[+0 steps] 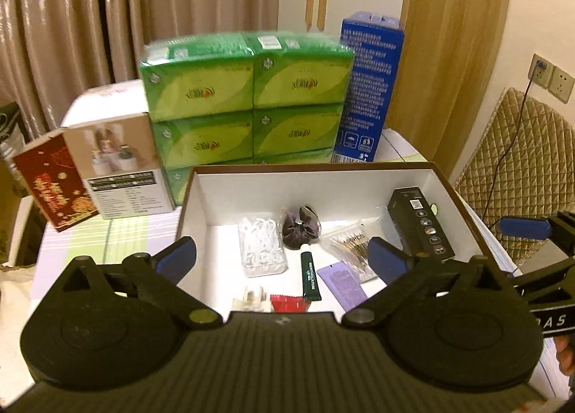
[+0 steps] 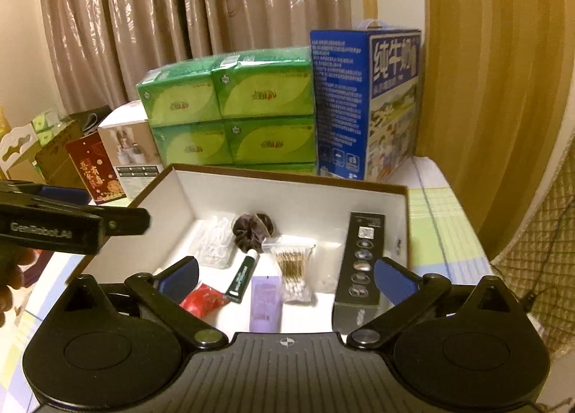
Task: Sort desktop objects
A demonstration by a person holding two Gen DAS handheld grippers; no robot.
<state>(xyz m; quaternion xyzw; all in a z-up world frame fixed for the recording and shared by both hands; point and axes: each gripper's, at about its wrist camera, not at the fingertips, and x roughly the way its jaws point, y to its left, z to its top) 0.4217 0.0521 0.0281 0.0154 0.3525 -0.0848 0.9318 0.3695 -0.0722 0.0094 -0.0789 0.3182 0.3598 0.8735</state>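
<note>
Beige curtains [image 2: 151,24] hang behind a table spread with a pastel checked cloth [image 1: 118,237], where an open white-lined cardboard box [image 2: 212,193] holds the sorted bits: a long black carton [image 2: 363,258], a green tube [image 2: 242,276], a bag of cotton swabs [image 2: 294,269] and a dark velvet scrunchie [image 1: 300,228]. Over its near edge, left gripper [image 1: 282,258] and right gripper [image 2: 285,278] both gape wide, empty. Behind the box stand stacked green tissue packs [image 1: 248,100] and a tall blue milk carton [image 2: 363,104].

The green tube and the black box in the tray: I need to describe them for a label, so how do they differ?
The green tube is slim, dark green with a white cap; the black box is far bigger, rectangular, with a column of round icons. The tube lies mid-tray, the box along the right wall. Both lie flat inside the white tray.
</note>
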